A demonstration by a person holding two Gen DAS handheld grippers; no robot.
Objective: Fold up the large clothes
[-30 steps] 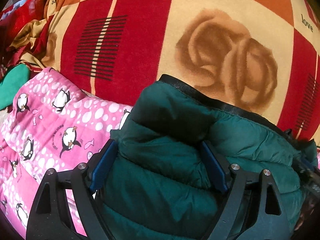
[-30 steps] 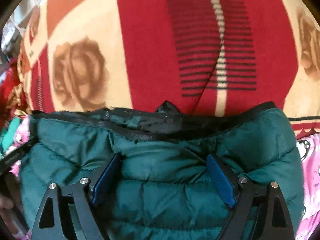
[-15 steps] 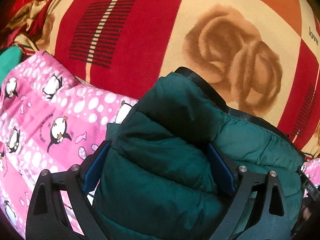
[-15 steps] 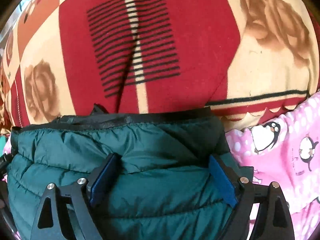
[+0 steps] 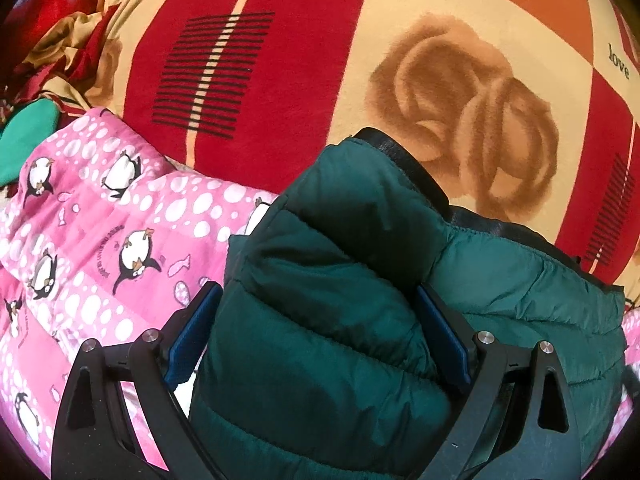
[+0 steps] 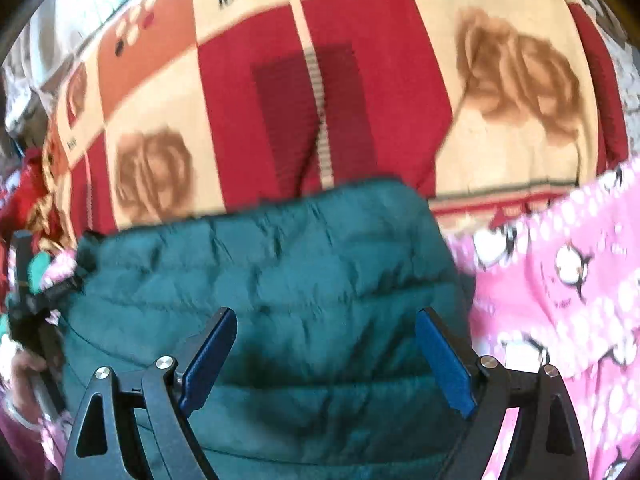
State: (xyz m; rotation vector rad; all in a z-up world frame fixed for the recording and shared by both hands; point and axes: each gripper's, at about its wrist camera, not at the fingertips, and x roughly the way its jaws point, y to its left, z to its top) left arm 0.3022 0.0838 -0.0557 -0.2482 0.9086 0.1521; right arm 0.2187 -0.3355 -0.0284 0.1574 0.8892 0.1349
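In the left wrist view, a pink penguin-print quilt [image 5: 92, 232] fills the left side of the frame, and the green puffer jacket [image 5: 320, 320] bulges up through the lower middle. My left gripper [image 5: 320, 332] has its jaws spread wide with a thick roll of the jacket sitting between them; both pads touch the padding, but I cannot tell whether they truly pinch it. Behind, across the upper frame, lies the red and cream rose blanket [image 5: 460, 40] covering the bed.

In the right wrist view, which is blurred, the jacket [image 6: 280, 260] spans the lower centre, the pink quilt [image 6: 560, 300] lies at the right, and the right gripper [image 6: 326, 360] hangs with its jaws spread, the fabric beneath them rather than clamped, as far as I can judge.

My worry is the slick, springy padding: a loose hold could let the roll slide out and the fold spring open. The jacket could also catch the quilt edge just beside it and drag it along.
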